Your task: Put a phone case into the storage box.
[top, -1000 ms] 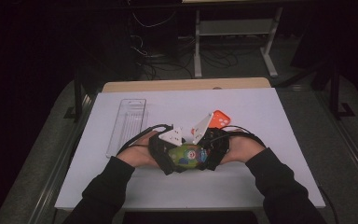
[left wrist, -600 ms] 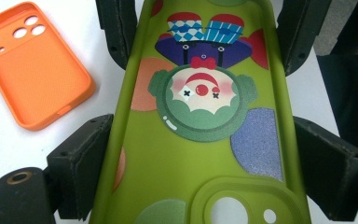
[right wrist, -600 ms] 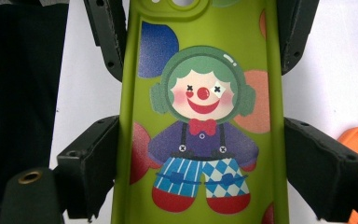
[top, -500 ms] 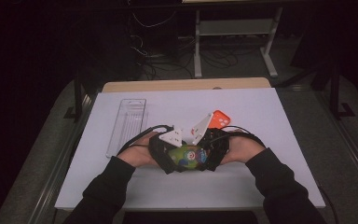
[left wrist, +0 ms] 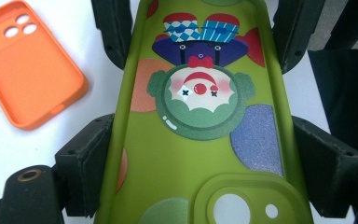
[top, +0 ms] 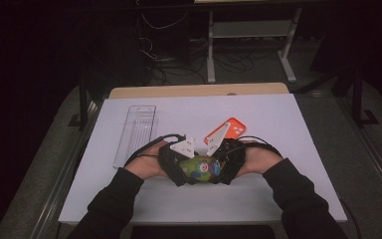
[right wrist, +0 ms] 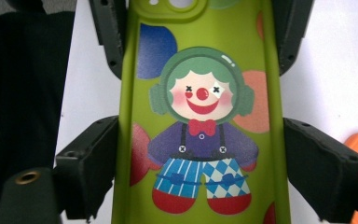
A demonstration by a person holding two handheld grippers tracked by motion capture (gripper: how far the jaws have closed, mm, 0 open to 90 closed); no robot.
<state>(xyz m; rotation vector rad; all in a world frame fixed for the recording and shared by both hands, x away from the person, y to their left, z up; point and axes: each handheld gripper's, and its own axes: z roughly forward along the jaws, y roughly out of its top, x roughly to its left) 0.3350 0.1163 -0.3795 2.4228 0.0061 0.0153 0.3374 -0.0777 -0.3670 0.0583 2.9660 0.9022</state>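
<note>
White table [top: 288, 129] fills the near scene, with a green clown phone case [top: 200, 168] at its front centre. Left gripper [top: 175, 167] and right gripper [top: 225, 167] each clamp its long edges from opposite ends. Just beyond lies an orange phone case [top: 230, 129]; a clear tray [top: 135, 133] sits left.

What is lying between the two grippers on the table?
A green phone case with a clown print, held at each end by the left gripper and right gripper, as the high view shows.

Two phone cases: one green clown case [left wrist: 196, 140] and one orange case [top: 225, 131]. One clear plastic tray [top: 135, 133]. Two grippers
</note>
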